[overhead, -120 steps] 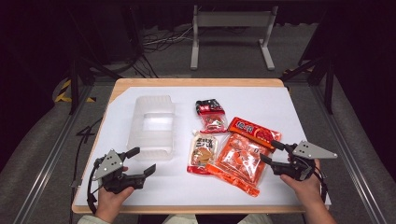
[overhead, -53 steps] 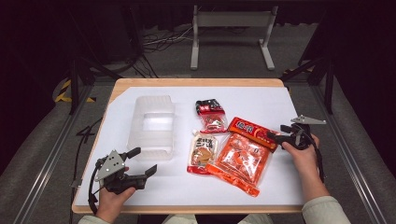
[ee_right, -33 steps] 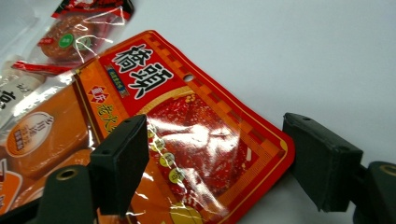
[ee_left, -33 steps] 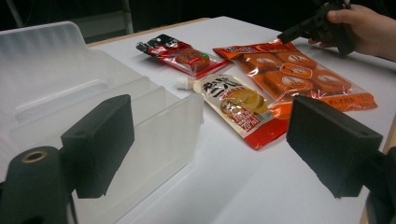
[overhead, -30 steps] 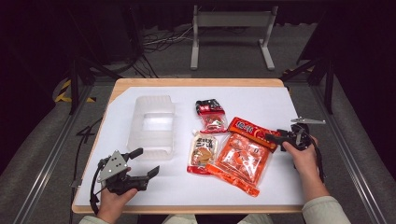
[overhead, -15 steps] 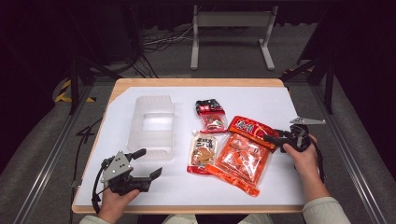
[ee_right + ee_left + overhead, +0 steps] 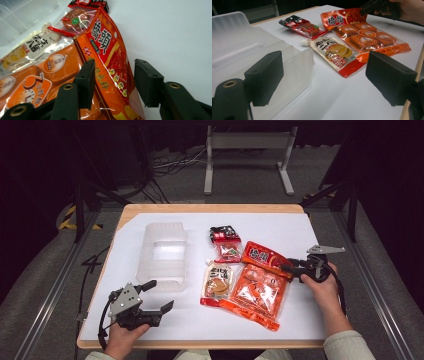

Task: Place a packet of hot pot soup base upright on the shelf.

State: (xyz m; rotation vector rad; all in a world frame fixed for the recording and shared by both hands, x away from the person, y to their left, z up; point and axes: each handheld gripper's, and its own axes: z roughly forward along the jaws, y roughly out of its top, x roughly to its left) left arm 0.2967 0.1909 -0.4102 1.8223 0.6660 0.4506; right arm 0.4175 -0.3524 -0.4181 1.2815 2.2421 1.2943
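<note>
A large orange snack packet (image 7: 260, 287) lies right of centre on the white table. Its upper right edge (image 7: 110, 62) stands between the open jaws of my right gripper (image 7: 112, 82), one jaw on each side and neither pressing it. From the high view that gripper (image 7: 286, 267) sits at the packet's right side. A white and red spout pouch (image 7: 217, 282) lies to the packet's left, with a small red and black packet (image 7: 226, 241) behind it. My left gripper (image 7: 159, 295) hovers wide open and empty near the front left, just before a clear plastic bin (image 7: 165, 252).
In the left gripper view the bin's near wall (image 7: 294, 72) is close behind the left jaw, with the pouch (image 7: 334, 53) and orange packet (image 7: 367, 35) beyond. The table's wooden front edge (image 7: 200, 344) is near both hands. Bare white surface lies in front of the packets.
My right gripper came in from the front right to the orange packet's right edge and now straddles it. My left gripper drifted a little right and turned toward the packets.
</note>
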